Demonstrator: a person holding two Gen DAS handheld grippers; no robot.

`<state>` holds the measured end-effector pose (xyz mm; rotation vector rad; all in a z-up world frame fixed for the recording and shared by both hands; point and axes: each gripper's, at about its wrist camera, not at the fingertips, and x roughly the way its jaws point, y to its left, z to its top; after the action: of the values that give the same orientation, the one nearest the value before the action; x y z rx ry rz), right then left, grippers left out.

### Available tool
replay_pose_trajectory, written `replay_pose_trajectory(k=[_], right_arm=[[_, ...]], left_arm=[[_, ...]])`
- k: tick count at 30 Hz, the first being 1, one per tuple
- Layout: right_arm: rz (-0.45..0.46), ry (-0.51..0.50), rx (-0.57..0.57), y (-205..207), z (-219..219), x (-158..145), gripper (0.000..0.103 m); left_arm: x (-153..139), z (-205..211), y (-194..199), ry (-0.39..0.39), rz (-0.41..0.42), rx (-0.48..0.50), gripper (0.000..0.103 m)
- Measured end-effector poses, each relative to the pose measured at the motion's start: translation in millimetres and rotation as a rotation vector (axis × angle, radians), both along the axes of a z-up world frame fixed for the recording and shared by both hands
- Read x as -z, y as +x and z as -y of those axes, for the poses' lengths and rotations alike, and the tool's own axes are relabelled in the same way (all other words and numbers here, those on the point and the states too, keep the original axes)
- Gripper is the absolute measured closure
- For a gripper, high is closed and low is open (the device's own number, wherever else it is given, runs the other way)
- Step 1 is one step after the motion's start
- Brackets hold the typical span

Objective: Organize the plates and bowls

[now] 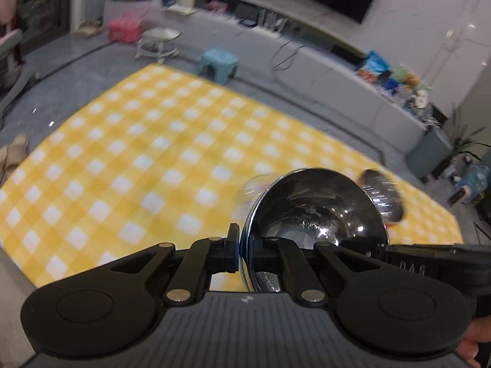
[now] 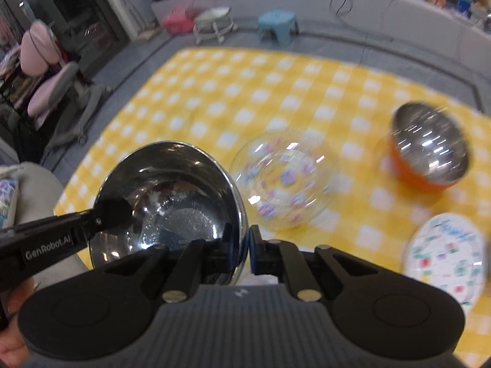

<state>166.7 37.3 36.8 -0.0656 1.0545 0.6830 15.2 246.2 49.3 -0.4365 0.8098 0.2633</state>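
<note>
1. You are pinching the rim of the steel bowl (image 1: pixel 316 211) with your left gripper (image 1: pixel 244 254); its two fingers are sitting pressed nearly together, one outside the rim and one inside the bowl's hollow.
2. You are also clamping the opposite side of that same steel bowl (image 2: pixel 172 196) with your right gripper (image 2: pixel 245 251), jaws drawn tight on the rim, one finger in the hollow and one outside.
3. In the right wrist view your left gripper (image 2: pixel 113 214) is reaching in from the left edge and gripping the bowl's far rim, so both claws are holding one bowl between them.
4. The bowl is hanging tilted above the yellow checked cloth (image 2: pixel 233 98), its open side facing the cameras; it appears clear of the cloth, though blur makes that hard to confirm.
5. Just right of the steel bowl, a clear glass bowl (image 2: pixel 282 181) with coloured spots is resting on the cloth.
6. Farther right of the steel bowl, an orange bowl (image 2: pixel 429 156) with a steel lining is sitting on the cloth.
7. To the lower right of the steel bowl, a patterned plate (image 2: pixel 445 254) is lying near the cloth's near edge.
</note>
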Motion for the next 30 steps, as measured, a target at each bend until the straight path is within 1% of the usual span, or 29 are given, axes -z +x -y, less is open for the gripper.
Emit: replay_pose_trajectory(k=[2,6,9,15,18,21,23,25,27,28,30], right_arm=[[0.019,0.013,0.037,-0.1,24.8,-19.5,0.097],[0.060,0.022,0.095,-7.3,75.4,-49.0,0.097],[0.085,0.033,0.140,-15.7,115.1,-66.5,0.097],[0.128,0.064,0.250,-36.5,195.5,-100.4,0.097],[0.148,0.065,0.289,-52.7,228.0,-113.9,0.097],[0.167,0.065,0.326,-69.1,252.6,-123.1,0.097],[0.176,0.076,0.352,-80.1,266.1,-127.9,0.097],[0.168,0.092,0.370,-89.7,274.8,-130.5,0.097],[0.182,0.093,0.372,-99.7,280.9,-133.3,0.096],[0.184,0.092,0.375,-104.2,281.6,-134.8,0.096],[0.183,0.083,0.375,-113.5,281.2,-134.0,0.096]], left_arm=[[-13.2,22.1,3.0,0.016,0.020,0.036,0.097],[-35.9,64.6,7.6,0.032,0.048,0.114,0.097],[-51.3,94.8,10.7,0.045,0.065,0.164,0.097],[-77.4,160.1,10.0,0.109,0.088,0.282,0.097],[-85.7,186.7,3.7,0.116,0.097,0.322,0.097],[-93.9,209.0,-4.3,0.121,0.102,0.351,0.097],[-98.8,221.4,-11.1,0.139,0.105,0.369,0.097],[-102.1,229.0,-19.1,0.155,0.107,0.384,0.097],[-104.8,233.2,-29.0,0.143,0.106,0.385,0.097],[-105.6,235.7,-34.3,0.149,0.107,0.387,0.097],[-104.7,241.4,-44.1,0.189,0.108,0.402,0.097]])
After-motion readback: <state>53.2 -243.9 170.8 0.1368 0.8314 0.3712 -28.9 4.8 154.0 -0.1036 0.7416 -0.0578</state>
